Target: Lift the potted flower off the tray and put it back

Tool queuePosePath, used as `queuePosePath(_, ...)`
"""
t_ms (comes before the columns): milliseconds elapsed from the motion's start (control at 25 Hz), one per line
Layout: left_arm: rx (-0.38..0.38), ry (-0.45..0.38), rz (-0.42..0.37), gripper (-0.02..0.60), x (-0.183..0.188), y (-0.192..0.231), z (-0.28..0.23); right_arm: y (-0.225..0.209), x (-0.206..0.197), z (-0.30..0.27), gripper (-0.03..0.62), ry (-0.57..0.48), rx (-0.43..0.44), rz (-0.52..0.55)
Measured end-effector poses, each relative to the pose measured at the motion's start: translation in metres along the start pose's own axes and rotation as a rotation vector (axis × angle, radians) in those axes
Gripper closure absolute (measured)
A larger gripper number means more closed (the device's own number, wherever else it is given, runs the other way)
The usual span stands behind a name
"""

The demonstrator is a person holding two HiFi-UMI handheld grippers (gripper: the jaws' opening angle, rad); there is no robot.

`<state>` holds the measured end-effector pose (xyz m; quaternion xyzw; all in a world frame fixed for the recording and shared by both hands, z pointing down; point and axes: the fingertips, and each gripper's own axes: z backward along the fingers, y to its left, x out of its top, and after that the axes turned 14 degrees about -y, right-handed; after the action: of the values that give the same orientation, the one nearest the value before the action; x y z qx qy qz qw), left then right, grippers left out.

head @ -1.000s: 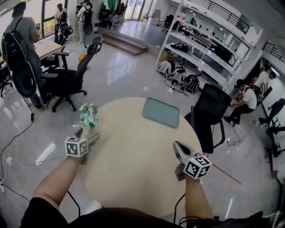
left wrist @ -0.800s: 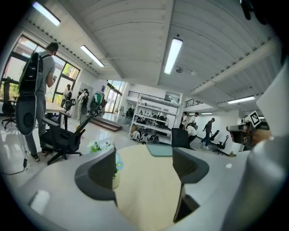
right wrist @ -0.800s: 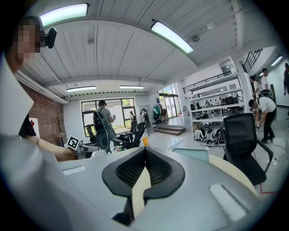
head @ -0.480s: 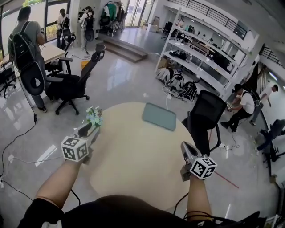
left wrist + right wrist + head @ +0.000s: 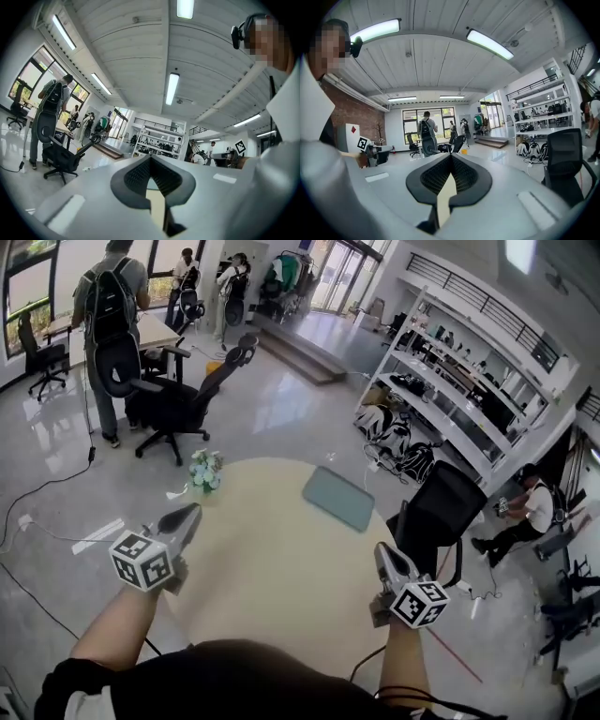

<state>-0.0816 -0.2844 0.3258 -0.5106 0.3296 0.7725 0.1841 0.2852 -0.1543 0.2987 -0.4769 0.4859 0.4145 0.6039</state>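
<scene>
Small potted flower with pale blue-white blooms stands on round beige worktop, far left edge, well apart from flat grey-green rectangular tray at far right. Tray empty. Judged: lift-off half done, return to tray not yet done. Left gripper near left, clear of pot, jaws just been closing, now clenched on nothing. Right gripper near right, jaws together, nothing between. Pot needs regrasping, then carrying right onto tray.
</scene>
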Motion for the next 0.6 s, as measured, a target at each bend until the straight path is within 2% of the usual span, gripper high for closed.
queuePosePath(200, -0.026, -0.001, 0.036, 0.584, 0.009, -0.021, 0.003, 0.002, 0.007, 0.007, 0.580, -0.013, 0.023, -0.011)
queuePosePath(440, -0.036, 0.045, 0.004, 0.586, 0.003, -0.025, 0.000, -0.003, 0.005, 0.009, 0.580, -0.024, 0.011, -0.025)
queuePosePath(600, -0.038, 0.011, 0.004, 0.584, 0.011, -0.025, 0.000, -0.001, 0.004, 0.014, 0.579, -0.023, 0.003, -0.023)
